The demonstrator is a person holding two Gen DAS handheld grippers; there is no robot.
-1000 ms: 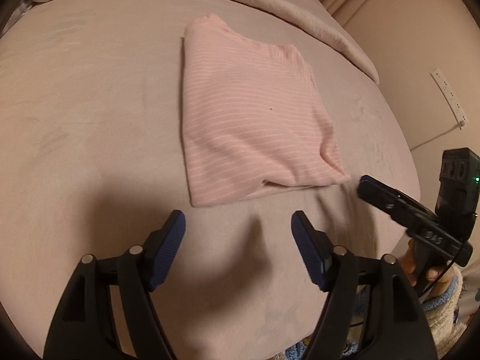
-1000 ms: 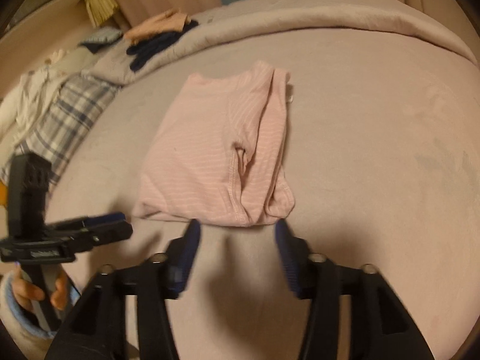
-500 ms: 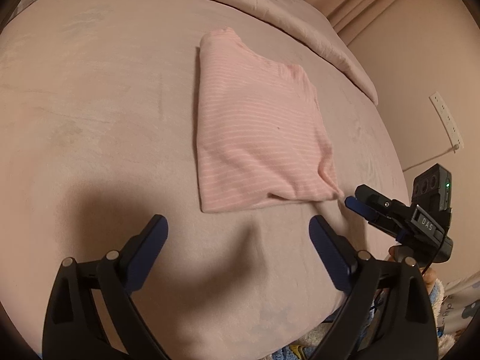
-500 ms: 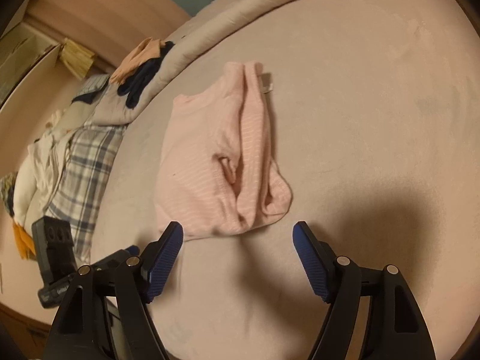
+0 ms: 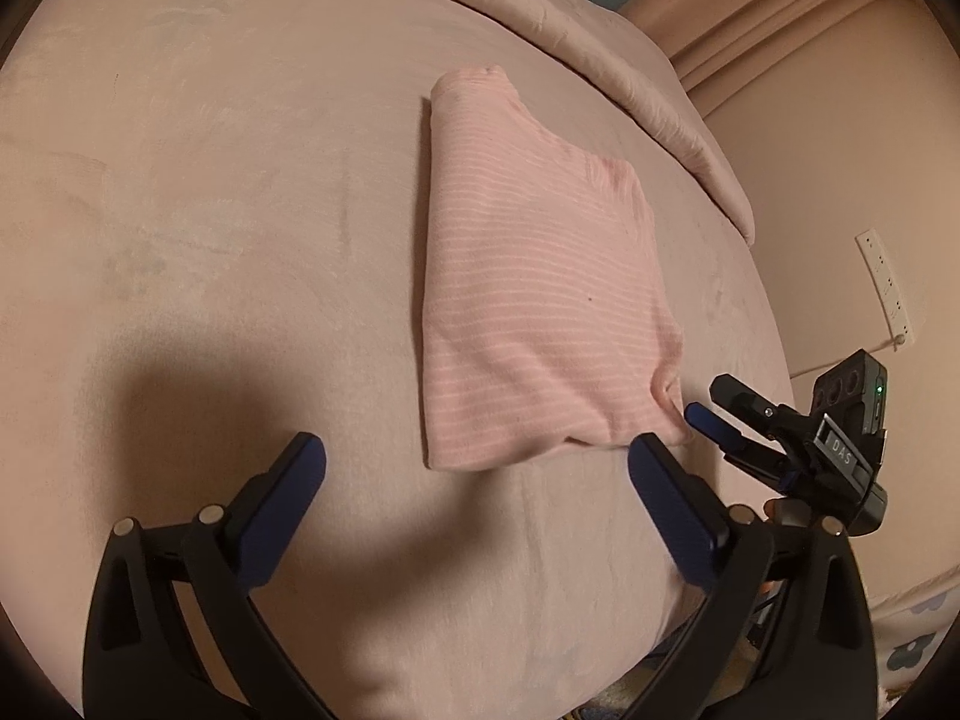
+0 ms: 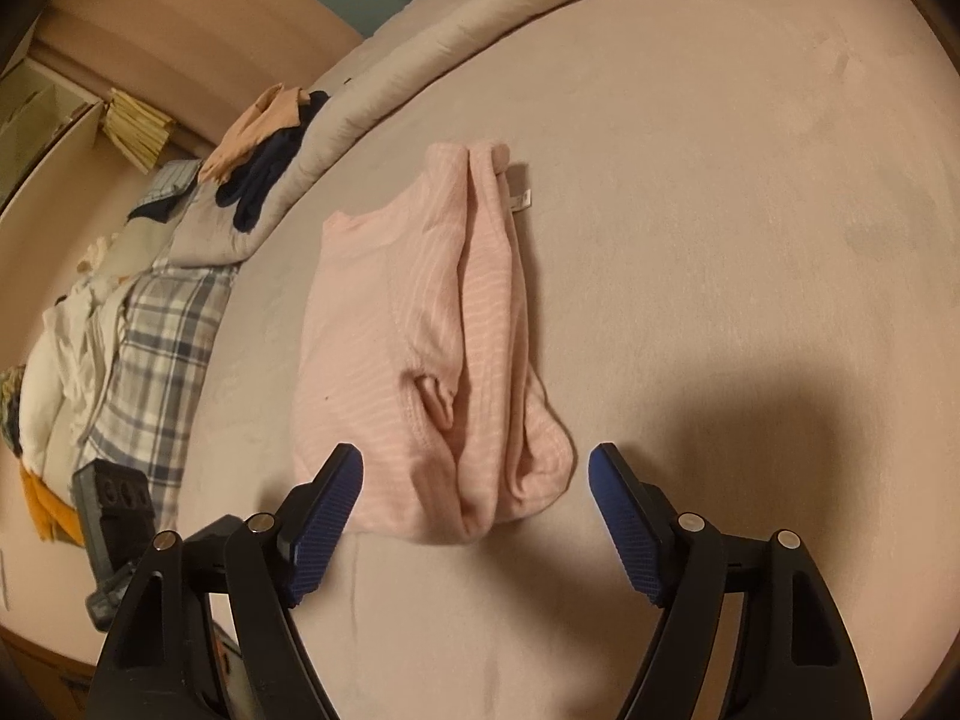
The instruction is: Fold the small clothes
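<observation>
Item one: pink striped top [image 5: 528, 300], folded to a narrow oblong, lying flat on the mauve bed cover [image 5: 210, 210]. From my right wrist view I see its doubled-over sleeve folds running lengthwise and a small white label [image 6: 521, 198] sticking out at the far end.

Item two: left gripper [image 5: 477, 480]. I have it hovering over the cover just short of the top's near edge; its jaws are opening and stand very wide, with nothing between the blue pads [image 5: 288, 504].

Item three: right gripper [image 6: 477, 480]. I read its jaws as spread wide, straddling the near bunched end of the top without pressing it. From the left wrist view the same gripper [image 5: 714, 405] sits just beside the top's near right corner; whether a fingertip touches the fabric there I cannot tell.

Item four: rolled duvet [image 6: 456, 24] along the far edge of the bed.

Item five: plaid cloth [image 6: 156, 348], white garments [image 6: 66, 348] and dark and peach clothes [image 6: 264, 150], heaped along the bed's left side, well apart from the top.

Item six: wall power strip [image 5: 885, 282], right of the bed.
</observation>
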